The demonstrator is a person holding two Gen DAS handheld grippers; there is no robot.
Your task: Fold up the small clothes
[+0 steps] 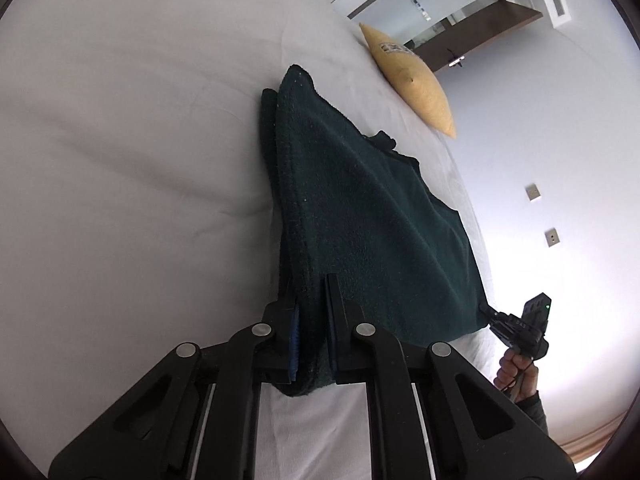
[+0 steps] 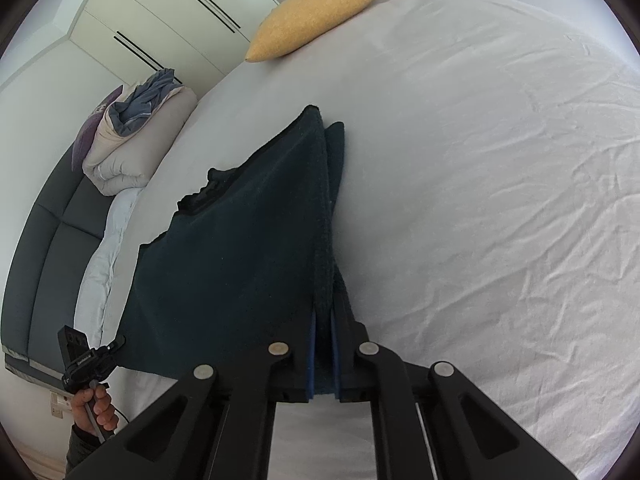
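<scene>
- Over the near edge of the white bed (image 1: 120,140), the left gripper (image 1: 312,320) has its two fingers pinched on one near corner of a dark green garment (image 1: 360,208), thick fleecy cloth bunched between the blue pads.
- At the other near corner, the right gripper (image 2: 323,344) is likewise clamped on the garment (image 2: 240,248), with a folded edge squeezed between its fingers.
- In the left wrist view the right gripper (image 1: 490,316) shows small at the cloth's far lower corner, held by a hand (image 1: 516,372); in the right wrist view the left gripper (image 2: 118,342) shows the same way, with its hand (image 2: 94,404) below it.
- The garment hangs taut between the two grippers along its near edge and slopes away and down to the sheet, its far end resting on the mattress.
- Its long axis runs from the grippers toward the far side of the bed, narrowing in each view to a doubled corner that points toward a yellow cushion (image 2: 316,16).
- A dark trimmed opening shows along one side edge, midway.
- The cushion (image 1: 412,76) lies well beyond the garment at the bed's far edge.
- A rolled duvet (image 2: 132,144) sits against the grey headboard (image 2: 44,264).
</scene>
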